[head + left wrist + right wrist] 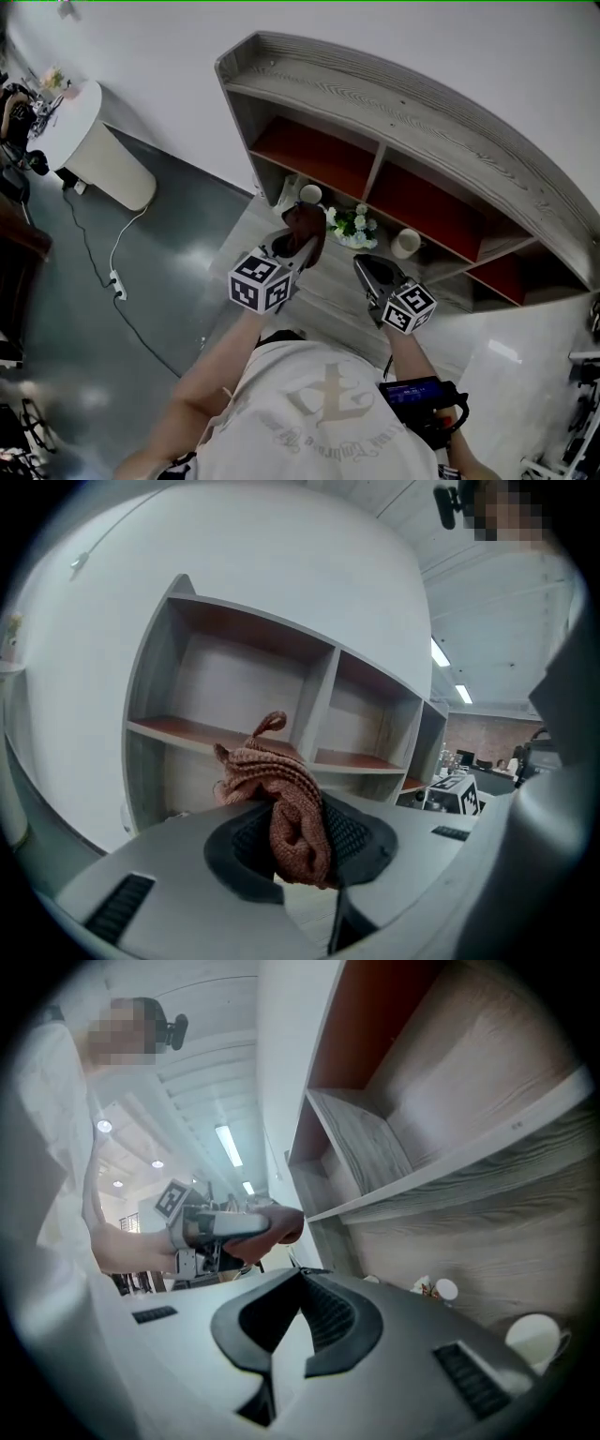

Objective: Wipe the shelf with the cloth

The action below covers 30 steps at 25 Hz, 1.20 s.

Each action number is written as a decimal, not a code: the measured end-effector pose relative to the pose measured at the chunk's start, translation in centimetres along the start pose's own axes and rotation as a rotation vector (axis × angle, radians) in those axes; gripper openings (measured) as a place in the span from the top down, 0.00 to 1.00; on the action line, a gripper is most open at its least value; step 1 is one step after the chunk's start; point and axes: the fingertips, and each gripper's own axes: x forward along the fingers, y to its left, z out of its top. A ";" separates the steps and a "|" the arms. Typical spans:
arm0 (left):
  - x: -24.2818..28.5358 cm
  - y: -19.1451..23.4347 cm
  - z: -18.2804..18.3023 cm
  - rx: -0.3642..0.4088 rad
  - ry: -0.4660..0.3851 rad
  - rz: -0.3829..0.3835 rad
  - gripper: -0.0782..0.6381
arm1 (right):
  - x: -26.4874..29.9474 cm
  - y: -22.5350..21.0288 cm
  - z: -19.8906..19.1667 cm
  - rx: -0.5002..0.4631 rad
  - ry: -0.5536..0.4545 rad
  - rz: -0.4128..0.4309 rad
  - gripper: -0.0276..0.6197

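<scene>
Zero wiping judged done | left hand-held gripper [295,834] clamped the cloth [279,785], held up short of the shelf [403,108], no contact | right hand-held gripper [302,1286] closed on nothing | every shelf board looked left to wipe.

Bright, even ceiling-strip light, soft shadows, strong fisheye bending and dark corners in both gripper views

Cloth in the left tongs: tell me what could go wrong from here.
1. The cloth sits bunched in the left tongs with a loose end sticking up. It may wipe with only a small patch, or slip out under pressure.
2. Flowers and two white cups stand below the red compartments of the shelf. A sweep there could knock them over.
</scene>
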 end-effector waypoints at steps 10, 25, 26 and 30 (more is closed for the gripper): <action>7.2 -0.2 6.3 0.190 0.159 -0.186 0.76 | 3.6 0.6 1.2 -0.017 -0.018 -0.049 0.95; 16.6 -0.1 7.4 0.297 0.418 -0.212 0.75 | 0.8 -1.2 1.8 -0.006 -0.064 -0.213 0.95; 16.8 0.0 7.3 0.309 0.429 -0.210 0.75 | 0.9 -1.3 1.8 -0.006 -0.067 -0.218 0.95; 17.1 0.8 7.4 0.352 0.452 -0.193 0.76 | 1.6 -1.8 2.1 -0.009 -0.071 -0.214 0.95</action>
